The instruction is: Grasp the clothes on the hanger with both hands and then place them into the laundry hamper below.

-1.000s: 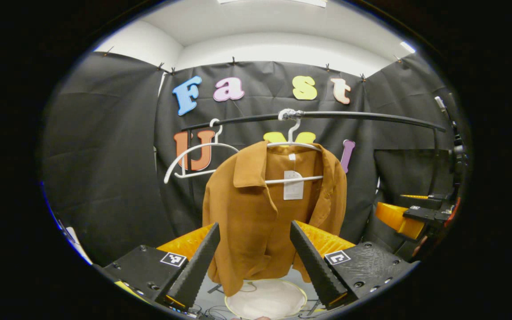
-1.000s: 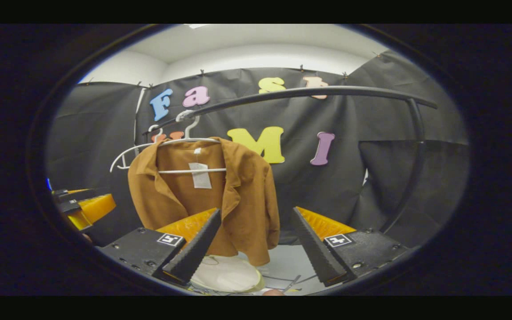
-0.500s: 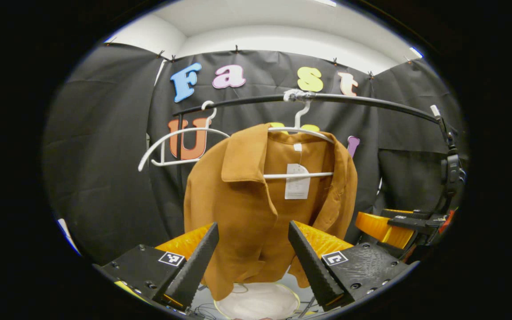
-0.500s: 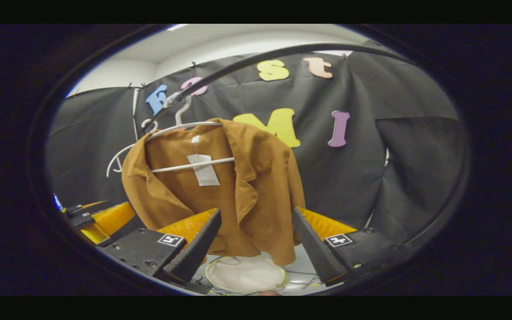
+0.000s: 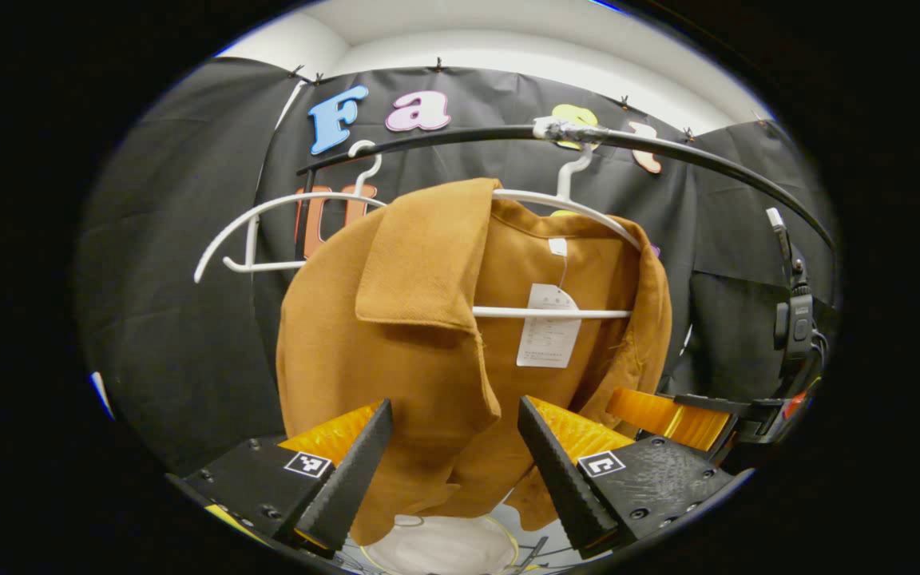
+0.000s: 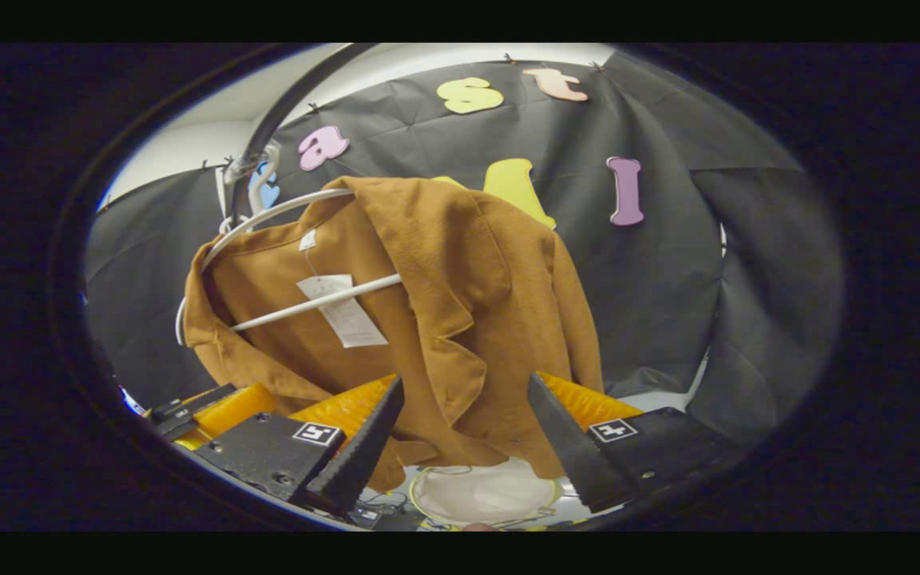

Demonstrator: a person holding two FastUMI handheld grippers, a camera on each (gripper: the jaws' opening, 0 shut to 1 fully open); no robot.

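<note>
Black cloth behind; brown jacket [image 5: 428, 351] on white hanger [image 5: 556, 209] under the rail [image 5: 668, 152], white hamper [image 5: 444, 547] below. Left gripper [image 5: 452, 463] and right gripper [image 6: 464, 447] near the hem, jaws spread, empty. Best to close on each front panel, then lift off evenly.

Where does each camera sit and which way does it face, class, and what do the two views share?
Left gripper view: rides the left gripper, looking forward and slightly up at the brown jacket on its white hanger; its own two open fingers show at the bottom, the right gripper farther off.
Right gripper view: rides the right gripper, facing the jacket's other shoulder; its open fingers show below.
Shared: the jacket, hanger, black rail and white laundry hamper below.
</note>
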